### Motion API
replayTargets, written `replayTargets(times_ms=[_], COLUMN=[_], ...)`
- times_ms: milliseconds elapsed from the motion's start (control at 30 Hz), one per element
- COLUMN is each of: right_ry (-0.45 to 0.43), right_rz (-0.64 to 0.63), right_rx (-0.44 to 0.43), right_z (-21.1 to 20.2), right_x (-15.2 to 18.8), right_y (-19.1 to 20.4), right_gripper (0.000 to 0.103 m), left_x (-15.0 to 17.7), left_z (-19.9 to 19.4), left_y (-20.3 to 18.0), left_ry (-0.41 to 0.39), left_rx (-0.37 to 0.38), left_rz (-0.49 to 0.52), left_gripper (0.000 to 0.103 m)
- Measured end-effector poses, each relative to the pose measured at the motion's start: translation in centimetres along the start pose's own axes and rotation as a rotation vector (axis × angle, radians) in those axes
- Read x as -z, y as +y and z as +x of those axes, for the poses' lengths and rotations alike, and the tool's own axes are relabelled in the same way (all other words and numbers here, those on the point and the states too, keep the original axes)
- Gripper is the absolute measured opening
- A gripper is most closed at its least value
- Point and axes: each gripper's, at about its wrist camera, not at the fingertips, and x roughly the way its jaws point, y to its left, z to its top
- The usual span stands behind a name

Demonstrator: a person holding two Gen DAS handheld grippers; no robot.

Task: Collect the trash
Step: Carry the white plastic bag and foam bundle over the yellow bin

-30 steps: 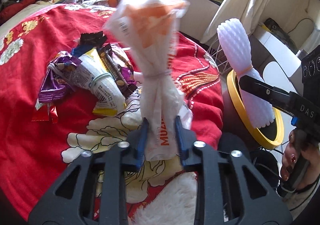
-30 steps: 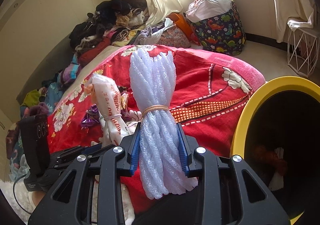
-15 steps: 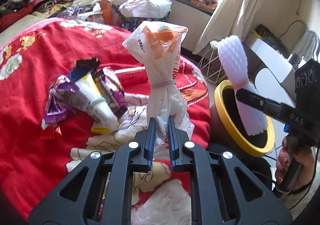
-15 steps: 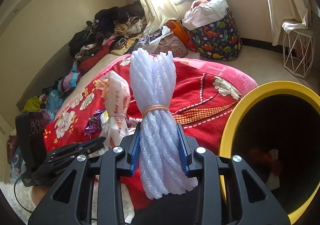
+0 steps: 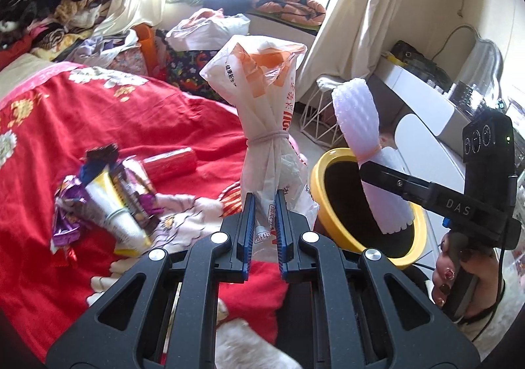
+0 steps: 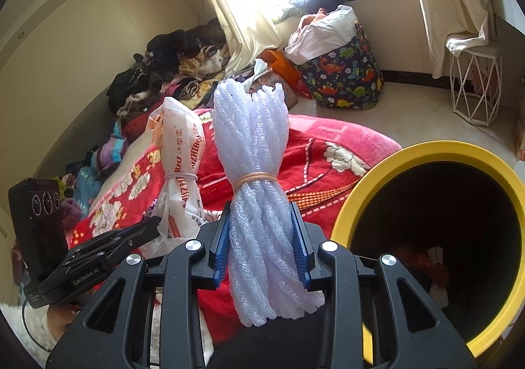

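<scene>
Two bundles are up off my red floral blanket (image 5: 108, 126) beside the yellow-rimmed bin (image 6: 426, 152). I have the left gripper (image 5: 261, 221) clenched on the banded plastic bag (image 5: 262, 106), upright over the blanket edge. My right gripper (image 6: 261, 237) grasps the foam netting bundle (image 6: 252, 152) beside the bin. Snack wrappers (image 5: 105, 201) lie on the blanket.

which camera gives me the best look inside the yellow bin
The right wrist view: the yellow bin opens toward the camera, showing trash at its bottom. In the left wrist view the foam bundle covers part of its dark opening.
</scene>
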Motion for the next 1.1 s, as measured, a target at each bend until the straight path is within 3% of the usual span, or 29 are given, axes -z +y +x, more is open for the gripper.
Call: replayTargets(times_ms=[1100], right_ry=[-0.144], right_rz=[0.159], right_rx=[0.07], right_z=[-6.8], right_x=[-0.7], right_y=[-6.5], right_gripper=[0.031], left_x=[-0.9], left_z=[3.0], left_y=[-8.0], left_ry=[0.023], left_rx=[0.099], left_rz=[0.127], left_gripper=[0.007])
